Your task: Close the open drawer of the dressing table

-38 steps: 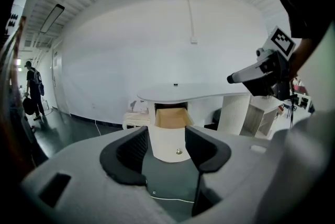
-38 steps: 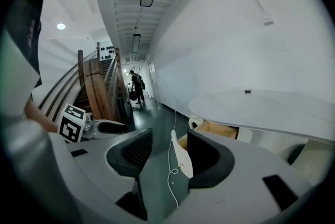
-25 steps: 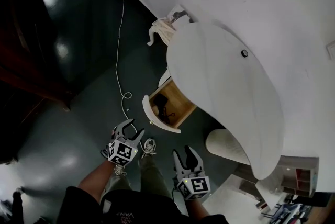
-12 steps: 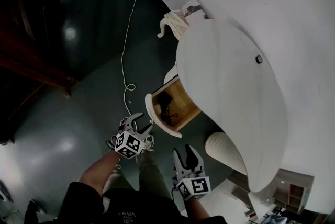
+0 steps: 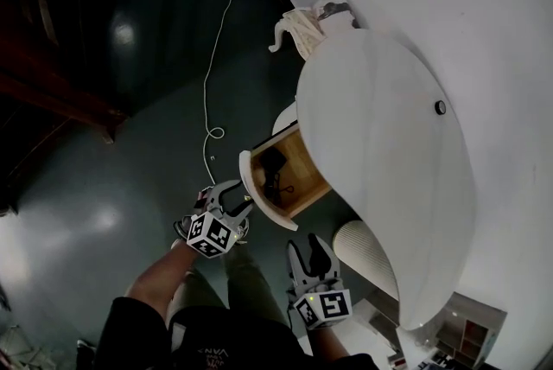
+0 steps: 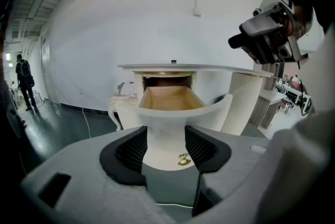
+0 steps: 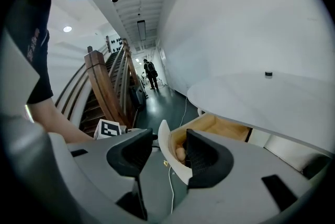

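The white dressing table [image 5: 380, 161] has its drawer [image 5: 281, 178] pulled out, with a wooden inside and dark items in it. The curved white drawer front [image 5: 259, 191] carries a small brass knob [image 6: 183, 160]. My left gripper [image 5: 230, 197] is open, just in front of the drawer front, which fills the gap between its pads [image 6: 131, 152]. My right gripper [image 5: 309, 256] is open, lower down and apart from the drawer; its view shows the drawer front [image 7: 170, 157] edge-on between the jaws.
A white cable [image 5: 212, 100] runs across the dark floor. A ribbed white stool [image 5: 367, 251] stands right of the drawer. A carved white leg [image 5: 298, 29] shows behind the table. A wooden staircase [image 7: 107, 92] lies off to one side.
My left gripper has moved up and forward toward the drawer front. The right gripper has stayed about where it was.
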